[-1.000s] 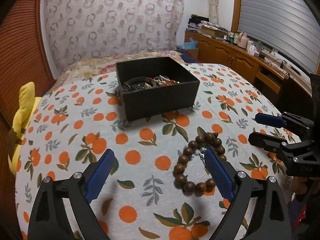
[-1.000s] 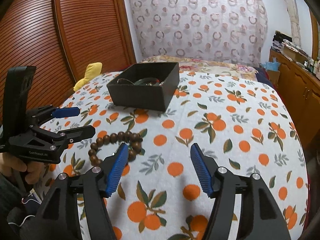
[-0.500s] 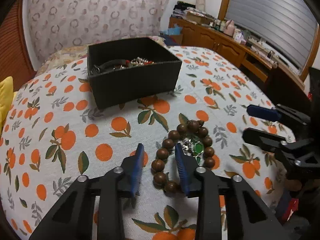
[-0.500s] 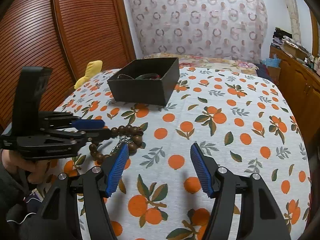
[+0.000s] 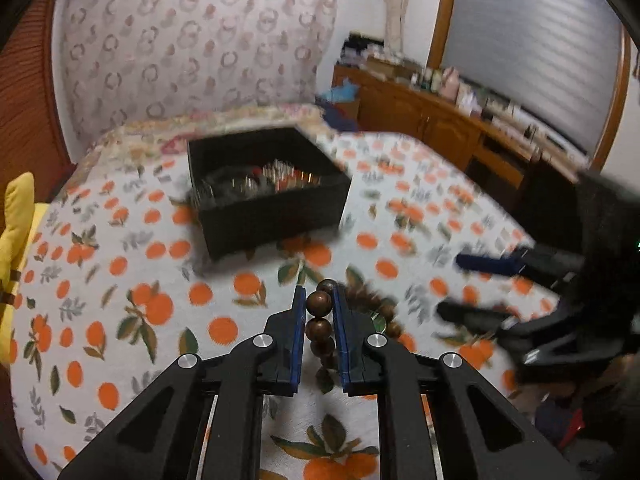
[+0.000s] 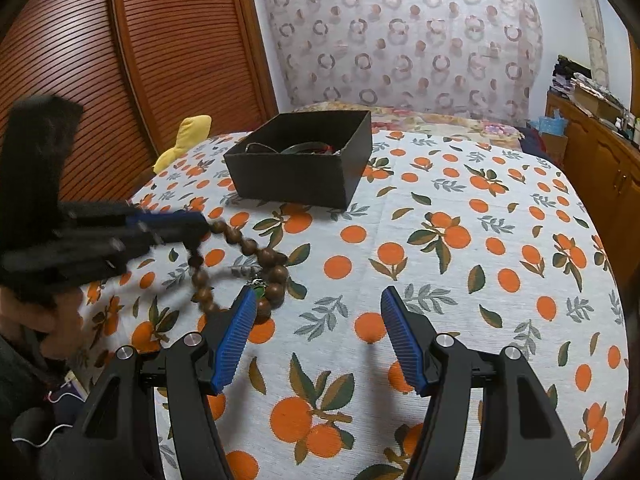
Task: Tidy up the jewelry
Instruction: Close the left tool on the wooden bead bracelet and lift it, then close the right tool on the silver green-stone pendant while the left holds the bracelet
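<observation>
One bead bracelet [image 5: 320, 308], one black box [image 5: 276, 216], two grippers.

no words, labels or numbers to read anywhere; both views show only patterns, and left view is blurry.

Indoor light, even, soft shadows. Strong fisheye bend and dark corners in both views. Left view: heavy motion blur on box [image 5: 268, 192] and tablecloth [image 5: 120, 264]. Right view mostly sharp.
</observation>
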A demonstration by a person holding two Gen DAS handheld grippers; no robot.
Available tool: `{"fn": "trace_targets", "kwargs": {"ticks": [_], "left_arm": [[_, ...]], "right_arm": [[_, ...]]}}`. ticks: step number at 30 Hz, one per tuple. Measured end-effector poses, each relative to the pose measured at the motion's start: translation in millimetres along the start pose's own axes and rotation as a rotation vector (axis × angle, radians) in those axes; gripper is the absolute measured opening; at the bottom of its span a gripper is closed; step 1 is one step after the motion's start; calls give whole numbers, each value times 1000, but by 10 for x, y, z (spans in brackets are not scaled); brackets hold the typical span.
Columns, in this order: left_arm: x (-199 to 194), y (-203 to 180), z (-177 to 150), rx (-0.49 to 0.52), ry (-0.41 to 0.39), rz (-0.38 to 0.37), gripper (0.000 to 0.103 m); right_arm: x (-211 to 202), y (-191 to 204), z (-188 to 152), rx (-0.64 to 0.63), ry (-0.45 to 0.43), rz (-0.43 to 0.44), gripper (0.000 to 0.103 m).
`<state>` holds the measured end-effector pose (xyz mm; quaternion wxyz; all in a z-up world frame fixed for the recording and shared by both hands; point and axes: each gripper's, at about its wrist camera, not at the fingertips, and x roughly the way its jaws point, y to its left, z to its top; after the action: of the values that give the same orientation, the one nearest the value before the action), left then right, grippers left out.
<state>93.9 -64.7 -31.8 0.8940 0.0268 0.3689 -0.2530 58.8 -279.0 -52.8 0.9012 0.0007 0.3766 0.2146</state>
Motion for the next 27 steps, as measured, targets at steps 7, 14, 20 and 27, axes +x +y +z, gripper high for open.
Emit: {"fn": "trace_targets", "kwargs": {"ticks": [7, 14, 20, 27], "left_arm": [[-331, -53, 139, -24, -94, -37, 12], [-561, 59, 177, -49, -144, -18, 12], [-641, 242, 136, -72, -155, 22, 12], [-701, 412, 55, -104, -161, 46, 12]], "right_arm": [[37, 54, 7, -8, 8, 9, 67], [139, 188, 73, -39, 23, 38, 67], [337, 360, 176, -77, 61, 97, 53], [543, 500, 185, -54, 137, 172, 46]]}}
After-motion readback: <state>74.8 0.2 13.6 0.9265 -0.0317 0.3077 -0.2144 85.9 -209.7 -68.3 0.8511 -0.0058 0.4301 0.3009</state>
